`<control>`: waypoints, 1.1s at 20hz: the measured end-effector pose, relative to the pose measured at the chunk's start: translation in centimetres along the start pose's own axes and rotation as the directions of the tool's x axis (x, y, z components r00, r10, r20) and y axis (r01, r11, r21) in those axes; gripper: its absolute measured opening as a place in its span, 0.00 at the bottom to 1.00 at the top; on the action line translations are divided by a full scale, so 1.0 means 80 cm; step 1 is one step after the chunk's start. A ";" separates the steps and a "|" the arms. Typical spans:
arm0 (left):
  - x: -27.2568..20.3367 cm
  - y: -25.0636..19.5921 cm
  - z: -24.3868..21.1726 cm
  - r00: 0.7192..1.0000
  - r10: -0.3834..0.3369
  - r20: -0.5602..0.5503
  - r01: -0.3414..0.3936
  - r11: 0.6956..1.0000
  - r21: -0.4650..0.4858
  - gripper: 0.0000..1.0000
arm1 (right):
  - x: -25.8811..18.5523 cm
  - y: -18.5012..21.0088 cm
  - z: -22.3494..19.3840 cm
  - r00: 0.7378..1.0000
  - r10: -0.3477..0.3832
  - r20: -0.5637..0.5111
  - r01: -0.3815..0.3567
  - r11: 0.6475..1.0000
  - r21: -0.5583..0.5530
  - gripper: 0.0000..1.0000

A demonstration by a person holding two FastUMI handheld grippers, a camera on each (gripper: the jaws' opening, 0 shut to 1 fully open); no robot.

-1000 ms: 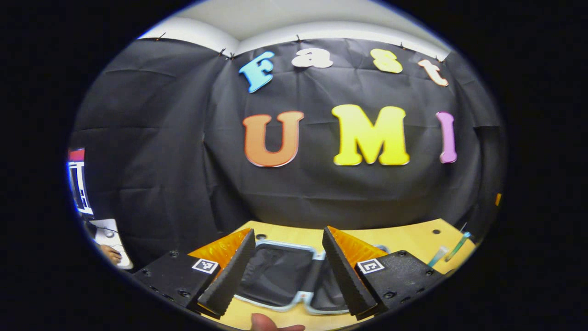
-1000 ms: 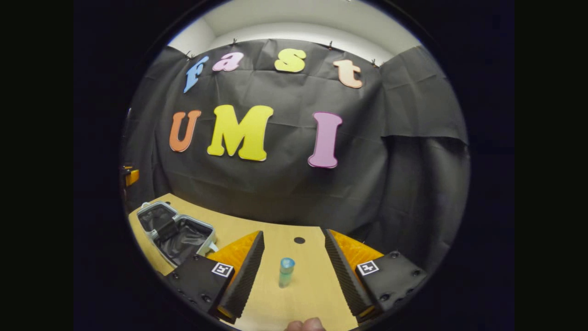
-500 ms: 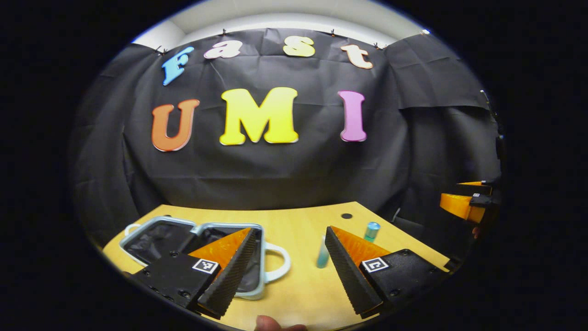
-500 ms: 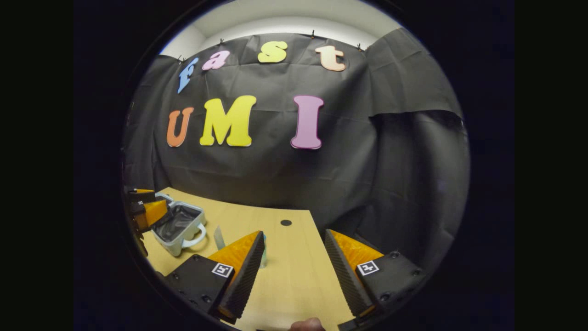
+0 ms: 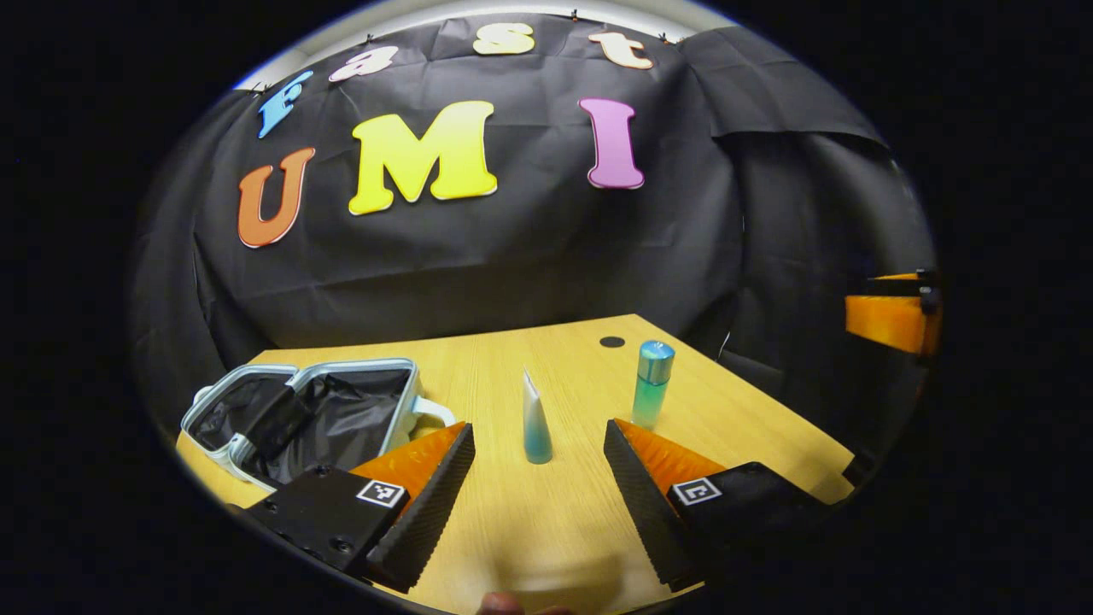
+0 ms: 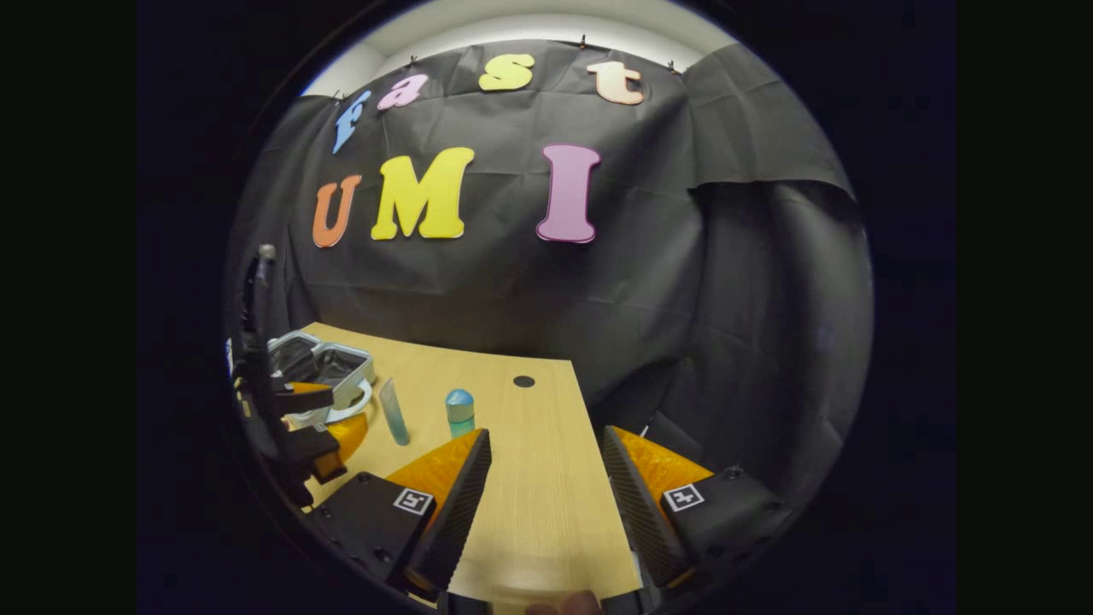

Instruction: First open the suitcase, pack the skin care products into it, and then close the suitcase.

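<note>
The tube (image 5: 536, 427) is seen standing upright on the bench (image 5: 546, 530), dead ahead of and just beyond the spread-apart, empty left gripper (image 5: 538, 478), which is judged nearer than the likewise spread right gripper (image 6: 546, 504); the opened suitcase (image 5: 299, 414) lies left.

The left gripper view rides low over the near edge of the table (image 5: 768, 427), facing the booth's back wall, with the tube (image 5: 536, 423) close ahead between its own fingers and the open suitcase (image 5: 299, 410) at lower left. The right gripper view sits farther to the right (and a little higher), angled toward the same wall across the table's right corner. Both views share the table (image 6: 529, 478), the suitcase (image 6: 329, 367), the tube (image 6: 394, 414), the bottle (image 5: 652, 383) (image 6: 459, 412) and each other's gripper: the right gripper (image 5: 892, 312) at one frame's right edge, the left gripper (image 6: 320, 423) at the other's left.
</note>
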State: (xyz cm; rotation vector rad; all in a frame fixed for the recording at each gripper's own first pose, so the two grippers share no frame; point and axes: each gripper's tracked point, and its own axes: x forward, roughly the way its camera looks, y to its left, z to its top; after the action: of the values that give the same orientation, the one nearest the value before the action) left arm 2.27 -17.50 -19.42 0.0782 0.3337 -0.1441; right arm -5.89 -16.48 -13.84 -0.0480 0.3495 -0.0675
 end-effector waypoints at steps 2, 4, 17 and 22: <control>0.028 0.008 -0.021 0.998 0.038 -0.050 -0.041 0.998 -0.042 0.98 | -0.006 -0.014 -0.007 1.000 -0.017 -0.017 0.017 1.000 -0.018 0.79; 0.062 0.004 -0.039 0.995 0.033 -0.090 -0.039 0.997 -0.066 0.98 | -0.012 -0.033 -0.018 0.998 -0.044 -0.038 0.042 0.998 -0.039 0.79; 0.156 -0.003 -0.078 0.964 -0.034 -0.263 0.010 0.996 -0.090 0.43 | 0.004 -0.011 -0.036 0.995 -0.031 -0.097 0.030 1.000 -0.006 0.79; 0.111 0.015 -0.052 0.965 -0.053 -0.257 0.028 0.995 -0.098 0.38 | 0.059 0.066 -0.089 0.970 0.144 -0.194 -0.133 0.989 0.071 0.79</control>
State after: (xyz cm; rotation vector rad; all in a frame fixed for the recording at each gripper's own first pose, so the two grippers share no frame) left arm 9.43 -17.01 -26.19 -0.0031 0.6040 -0.1590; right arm -3.58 -11.78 -22.49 0.0404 0.5491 0.0567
